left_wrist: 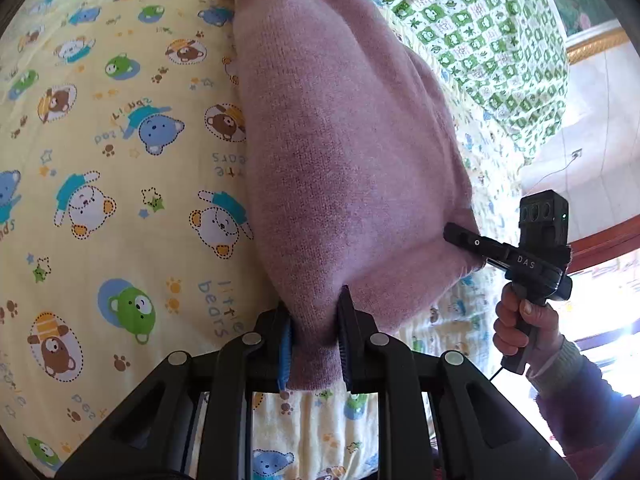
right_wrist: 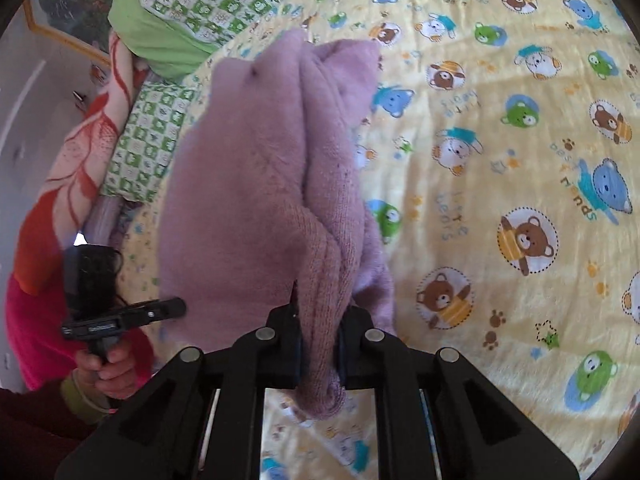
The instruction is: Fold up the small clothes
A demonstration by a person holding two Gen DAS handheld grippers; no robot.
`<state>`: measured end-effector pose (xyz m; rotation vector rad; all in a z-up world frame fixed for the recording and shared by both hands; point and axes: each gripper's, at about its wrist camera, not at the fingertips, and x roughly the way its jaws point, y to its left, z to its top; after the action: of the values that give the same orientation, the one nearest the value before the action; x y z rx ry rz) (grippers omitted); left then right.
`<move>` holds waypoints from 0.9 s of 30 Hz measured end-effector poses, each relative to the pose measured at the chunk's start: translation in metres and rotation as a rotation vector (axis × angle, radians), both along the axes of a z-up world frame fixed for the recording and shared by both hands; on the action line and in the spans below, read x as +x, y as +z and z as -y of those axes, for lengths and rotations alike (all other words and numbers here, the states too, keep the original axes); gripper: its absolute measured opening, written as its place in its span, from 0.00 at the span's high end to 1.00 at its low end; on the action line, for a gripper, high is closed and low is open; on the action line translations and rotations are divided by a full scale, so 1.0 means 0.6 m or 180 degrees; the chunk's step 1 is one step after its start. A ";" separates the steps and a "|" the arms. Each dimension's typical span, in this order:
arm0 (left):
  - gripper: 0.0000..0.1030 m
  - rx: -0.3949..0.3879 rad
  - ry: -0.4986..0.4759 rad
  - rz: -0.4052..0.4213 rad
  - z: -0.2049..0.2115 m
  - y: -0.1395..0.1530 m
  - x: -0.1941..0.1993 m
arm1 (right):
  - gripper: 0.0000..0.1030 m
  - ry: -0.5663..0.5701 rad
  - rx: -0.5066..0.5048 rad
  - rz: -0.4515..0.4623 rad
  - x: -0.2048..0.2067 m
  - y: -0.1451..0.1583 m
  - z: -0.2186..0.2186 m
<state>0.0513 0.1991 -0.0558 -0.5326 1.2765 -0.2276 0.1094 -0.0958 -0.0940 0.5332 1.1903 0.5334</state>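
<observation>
A mauve knit garment (left_wrist: 340,140) hangs lifted above a yellow bear-print bedsheet (left_wrist: 120,160). My left gripper (left_wrist: 316,340) is shut on one edge of it. My right gripper (right_wrist: 318,336) is shut on another bunched edge of the same garment (right_wrist: 260,180). In the left wrist view the right gripper (left_wrist: 460,236) bites the garment's right side, held by a hand. In the right wrist view the left gripper (right_wrist: 176,306) touches the garment's left side. The cloth sags between the two grippers, its far end near the sheet.
A green checked pillow (left_wrist: 480,40) lies at the bed's head, also seen in the right wrist view (right_wrist: 208,4). A red and orange blanket (right_wrist: 72,168) lies beside it. The yellow sheet (right_wrist: 500,200) spreads wide on the right.
</observation>
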 end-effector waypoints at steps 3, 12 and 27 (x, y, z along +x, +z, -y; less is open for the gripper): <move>0.75 0.0158 0.0004 -0.0011 0.014 0.007 -0.001 | 0.78 -0.0104 -0.0100 0.0041 0.003 -0.002 -0.004; 0.46 0.0749 0.0156 0.0196 0.009 0.055 -0.045 | 0.65 -0.0371 -0.0421 0.0199 -0.027 0.042 0.024; 0.28 0.1183 0.0201 0.0569 0.056 0.110 -0.104 | 0.43 -0.0501 -0.0532 0.0685 -0.120 0.125 -0.026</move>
<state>-0.0113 0.1654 0.0102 -0.2273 1.0925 0.0172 0.0376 -0.0800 -0.0190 0.4112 0.9684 0.3436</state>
